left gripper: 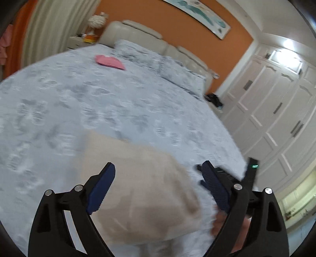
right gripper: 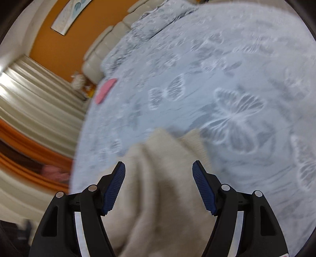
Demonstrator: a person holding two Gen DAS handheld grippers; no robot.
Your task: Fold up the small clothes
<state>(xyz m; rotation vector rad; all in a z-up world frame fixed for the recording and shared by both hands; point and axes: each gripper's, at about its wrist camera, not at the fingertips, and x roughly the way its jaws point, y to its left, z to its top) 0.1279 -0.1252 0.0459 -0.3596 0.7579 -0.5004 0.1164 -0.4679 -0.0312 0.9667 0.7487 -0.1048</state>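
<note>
Both our left gripper [left gripper: 159, 184] and right gripper [right gripper: 159, 185] stand released above the beige garment [left gripper: 138, 178], which seems, through the blur, laid on the bed [left gripper: 118, 110] for folding.

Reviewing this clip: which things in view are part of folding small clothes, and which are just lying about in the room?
Part of the job:
- beige garment on the bed
- pink folded cloth near the pillows
- left gripper, open
- right gripper, open

Lying about:
- pillows
- lamp
- wall picture
- wardrobe
- curtains
</note>
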